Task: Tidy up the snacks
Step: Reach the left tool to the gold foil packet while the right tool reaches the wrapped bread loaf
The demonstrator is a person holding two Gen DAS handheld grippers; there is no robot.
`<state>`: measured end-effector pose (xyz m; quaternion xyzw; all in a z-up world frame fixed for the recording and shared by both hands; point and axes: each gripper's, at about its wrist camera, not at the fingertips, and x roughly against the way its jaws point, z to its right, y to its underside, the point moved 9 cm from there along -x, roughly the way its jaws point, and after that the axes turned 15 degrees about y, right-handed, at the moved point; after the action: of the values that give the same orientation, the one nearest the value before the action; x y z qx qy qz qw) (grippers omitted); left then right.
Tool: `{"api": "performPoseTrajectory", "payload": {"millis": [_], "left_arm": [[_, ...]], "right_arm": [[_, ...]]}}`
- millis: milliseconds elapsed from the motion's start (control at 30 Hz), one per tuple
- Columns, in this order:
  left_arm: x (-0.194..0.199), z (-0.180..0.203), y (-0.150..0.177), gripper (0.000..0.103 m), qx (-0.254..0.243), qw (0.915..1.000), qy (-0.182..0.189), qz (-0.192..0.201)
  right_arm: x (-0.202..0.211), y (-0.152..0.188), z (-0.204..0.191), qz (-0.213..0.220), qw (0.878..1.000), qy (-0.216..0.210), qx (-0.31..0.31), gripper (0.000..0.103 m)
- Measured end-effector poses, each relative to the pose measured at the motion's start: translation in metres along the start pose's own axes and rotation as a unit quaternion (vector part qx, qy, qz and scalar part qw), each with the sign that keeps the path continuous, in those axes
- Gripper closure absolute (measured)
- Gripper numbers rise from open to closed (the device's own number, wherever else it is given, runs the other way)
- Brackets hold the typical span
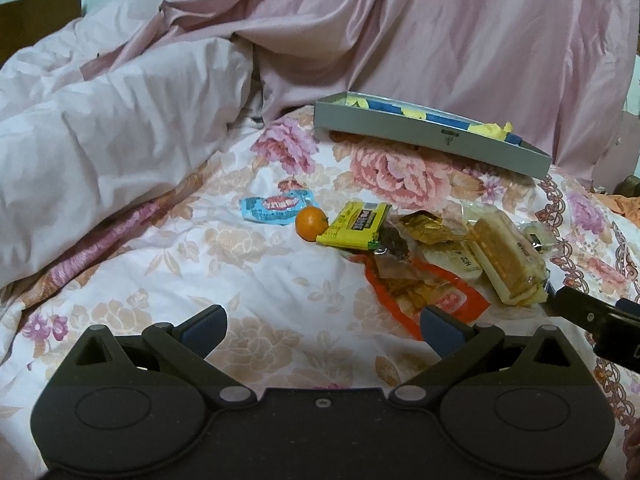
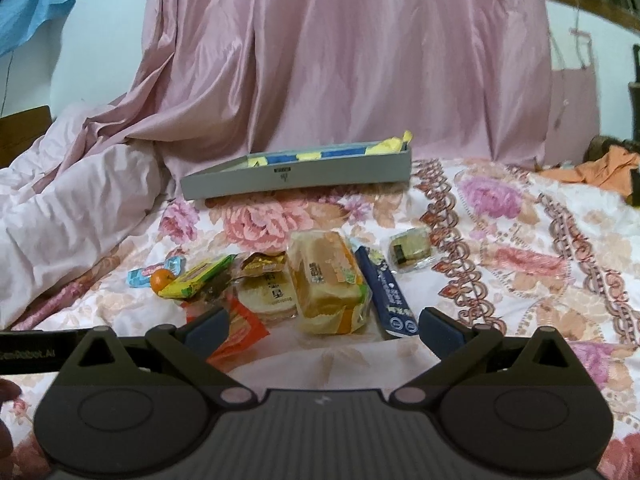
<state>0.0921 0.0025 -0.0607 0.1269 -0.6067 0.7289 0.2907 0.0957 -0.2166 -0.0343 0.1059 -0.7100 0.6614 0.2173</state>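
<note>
Both the left gripper (image 1: 323, 334) and the right gripper (image 2: 323, 332) hover wide open and empty over the floral bed (image 1: 240, 272). The snacks (image 2: 324, 280) lie heaped on it just ahead, a small orange (image 1: 311, 223) at their left edge, with the grey tray (image 2: 296, 178) well beyond them.

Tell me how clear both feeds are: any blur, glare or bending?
Left wrist view: dim indoor light, snacks sharp enough, grey box edge bent by fisheye. Right wrist view: slightly softer, sheen on the pink curtain, bread pack print unreadable.
</note>
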Motion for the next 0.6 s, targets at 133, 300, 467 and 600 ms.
{"api": "performPoseTrajectory", "payload": {"millis": [133, 300, 467, 600], "left_arm": [[-0.008, 0.000, -0.005, 0.001, 0.010, 0.9998, 0.014, -0.011], [-0.020, 0.010, -0.013, 0.001, 0.009, 0.9989, 0.043, -0.018], [-0.038, 0.014, -0.019, 0.001, 0.014, 0.9976, 0.060, -0.033], [-0.052, 0.015, -0.026, 0.001, 0.012, 0.9970, 0.064, -0.043]], "right_arm": [[-0.018, -0.003, 0.000, -0.035, 0.999, -0.031, 0.002, 0.000], [-0.041, -0.008, -0.004, -0.047, 0.996, -0.060, 0.038, 0.000], [-0.055, -0.014, -0.014, -0.025, 0.993, -0.075, 0.092, 0.000], [-0.067, -0.018, -0.018, -0.017, 0.991, -0.077, 0.112, 0.000]]}}
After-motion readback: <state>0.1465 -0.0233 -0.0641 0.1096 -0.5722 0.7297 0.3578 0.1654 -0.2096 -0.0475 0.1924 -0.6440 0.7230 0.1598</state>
